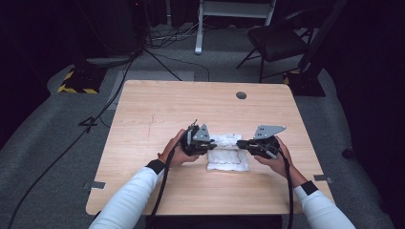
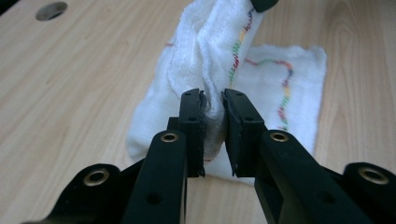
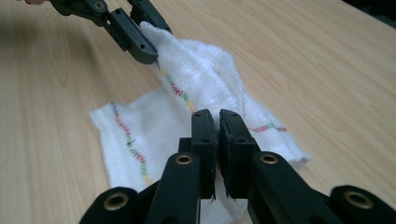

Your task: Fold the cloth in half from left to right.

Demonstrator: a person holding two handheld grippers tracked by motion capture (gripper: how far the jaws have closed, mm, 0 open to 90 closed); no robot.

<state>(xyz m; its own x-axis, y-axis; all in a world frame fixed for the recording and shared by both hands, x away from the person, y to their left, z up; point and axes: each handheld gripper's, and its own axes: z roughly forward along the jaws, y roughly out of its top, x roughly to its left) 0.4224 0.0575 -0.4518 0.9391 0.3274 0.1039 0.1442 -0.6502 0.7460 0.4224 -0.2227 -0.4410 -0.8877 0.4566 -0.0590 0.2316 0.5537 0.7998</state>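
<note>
Pinching one white cloth [image 1: 228,152], two grippers, apparently folded

Pale wooden worktop [image 1: 157,109], rectangular with rounded corners, straight grain running across it. Round cable hole [image 1: 241,95] near the far edge, right of centre; seen too at the upper left in the left gripper view [image 2: 51,10]. One thing lying directly on it: a white cloth [image 1: 228,155] with a stitched line of many colours, a little toward the near side of the middle, its lower layer spread flat on the wood, its upper part raised off it in a fold. Grey floor [image 1: 57,157] around the worktop, black cables trailing over it at left.
</note>
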